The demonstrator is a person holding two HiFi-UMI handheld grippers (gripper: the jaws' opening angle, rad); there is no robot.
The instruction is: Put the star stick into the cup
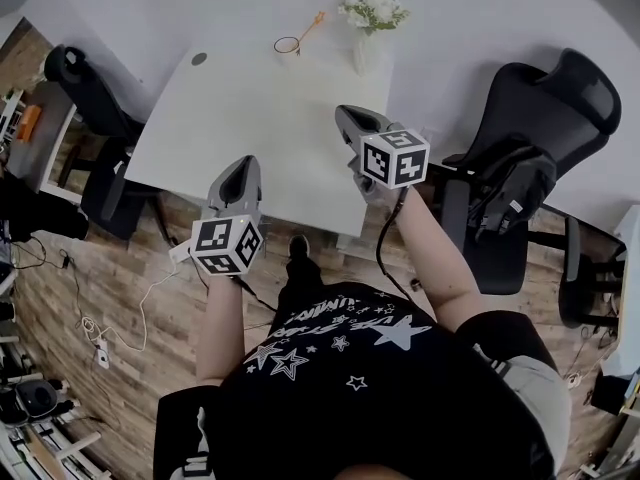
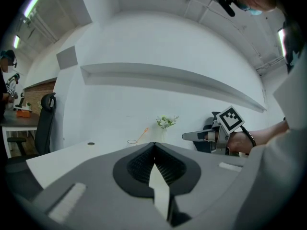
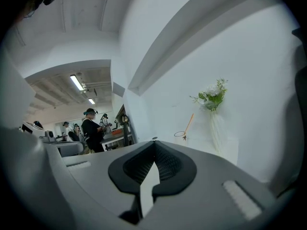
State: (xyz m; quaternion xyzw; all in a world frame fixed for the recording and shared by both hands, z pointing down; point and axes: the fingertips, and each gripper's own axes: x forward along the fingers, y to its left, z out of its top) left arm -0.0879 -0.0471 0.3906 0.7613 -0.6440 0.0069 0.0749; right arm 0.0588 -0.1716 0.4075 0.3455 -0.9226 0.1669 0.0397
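Item 1. Worktop (image 1: 230, 118): white, fills the upper middle of the head view, set against a white wall.

Item 2. Cup (image 1: 287, 45): small and clear-looking, at the top centre of the head view on the far edge of the worktop.

Item 3. Star stick (image 1: 311, 25): thin and orange. It appears to stand in the cup, with its upper end slanting toward the upper right of the frame.

Item 4. Vase of white flowers (image 1: 368, 18): just right of the cup, near the wall.

Item 5. Left gripper (image 1: 241, 165): lower left of centre at the near worktop edge. Jaws are pressed together with nothing between them.

Item 6. Right gripper (image 1: 347, 115): right of centre, over the near part of the worktop. Jaws are likewise closed on nothing. Both grippers are well apart from the cup.

Item 7. Black office chairs: one at the right (image 1: 540, 168), one at the upper left (image 1: 90, 93).

Item 8. Wooden floor (image 1: 120, 298): lower left, with loose cables on it.
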